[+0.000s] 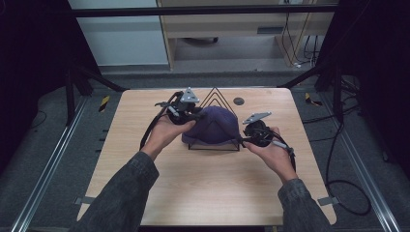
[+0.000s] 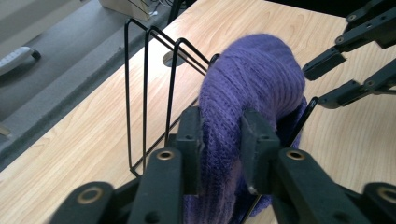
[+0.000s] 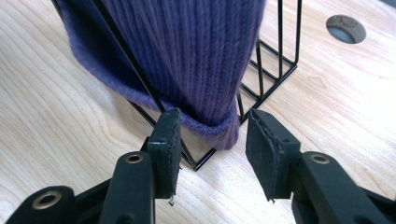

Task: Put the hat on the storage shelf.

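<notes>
A purple knitted hat (image 1: 212,126) is draped over a black wire rack (image 1: 216,98) on the wooden table. My left gripper (image 1: 197,116) sits at the hat's left side, and in the left gripper view it (image 2: 220,135) is shut on a fold of the hat (image 2: 254,70). My right gripper (image 1: 243,139) is at the hat's lower right. In the right gripper view it (image 3: 212,135) stands open, its pads on either side of the hat's hem (image 3: 212,126) and apart from it. The rack's wires (image 3: 266,88) run beside and under the hat.
The table (image 1: 193,183) has a round cable hole (image 1: 238,101) behind the rack. A person's forearms in grey sleeves come in from the bottom edge. Cables trail off the table's right side. Dark frame bars stand around the table.
</notes>
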Demonstrator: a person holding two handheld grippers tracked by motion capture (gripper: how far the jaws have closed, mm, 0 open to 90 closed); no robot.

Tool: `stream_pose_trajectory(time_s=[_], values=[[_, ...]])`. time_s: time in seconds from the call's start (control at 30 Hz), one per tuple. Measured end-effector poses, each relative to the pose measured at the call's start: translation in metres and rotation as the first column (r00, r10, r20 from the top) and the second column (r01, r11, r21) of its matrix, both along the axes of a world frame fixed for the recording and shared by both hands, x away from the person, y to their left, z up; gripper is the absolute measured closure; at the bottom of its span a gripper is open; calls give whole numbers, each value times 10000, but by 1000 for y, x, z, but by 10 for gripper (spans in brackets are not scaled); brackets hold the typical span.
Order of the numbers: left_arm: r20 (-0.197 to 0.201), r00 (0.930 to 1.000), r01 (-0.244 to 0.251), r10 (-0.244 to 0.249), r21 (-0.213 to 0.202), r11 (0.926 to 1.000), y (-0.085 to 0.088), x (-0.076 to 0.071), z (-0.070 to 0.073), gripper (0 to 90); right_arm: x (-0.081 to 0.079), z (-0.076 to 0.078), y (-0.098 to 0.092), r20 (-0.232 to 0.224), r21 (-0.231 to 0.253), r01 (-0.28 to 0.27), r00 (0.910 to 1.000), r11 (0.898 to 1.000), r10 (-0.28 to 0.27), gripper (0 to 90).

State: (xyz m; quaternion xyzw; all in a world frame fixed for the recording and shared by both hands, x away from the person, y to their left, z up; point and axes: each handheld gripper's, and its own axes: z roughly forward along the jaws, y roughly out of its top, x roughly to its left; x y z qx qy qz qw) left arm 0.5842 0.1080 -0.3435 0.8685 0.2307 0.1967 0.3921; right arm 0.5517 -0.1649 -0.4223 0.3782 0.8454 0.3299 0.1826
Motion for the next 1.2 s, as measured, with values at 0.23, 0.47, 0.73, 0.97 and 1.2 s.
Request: stream_pose_trajectory(time_s=[0.23,0.47,0.73,0.97,1.2], values=[[74,9995,-286,292,-666,9974,10,-6,4,605,-8,2,-5,94,76,48,9999,10000,-49,552],[328,9991,-244,261,-534,9983,14,-12,9,577,-10,3,-9,155,154,132,9998,9998,-134,539],[459,9983,-364,365,-35,9993,15,-21,8,458,-17,5,-9,274,223,193,9994,9996,-200,491],[652,9973,-330,328,32,9994,12,-30,12,351,-24,11,-7,443,414,196,9988,9989,-214,472],[723,9966,-395,384,133,9991,11,-33,12,307,-25,13,-6,522,454,181,9984,9988,-204,459]])
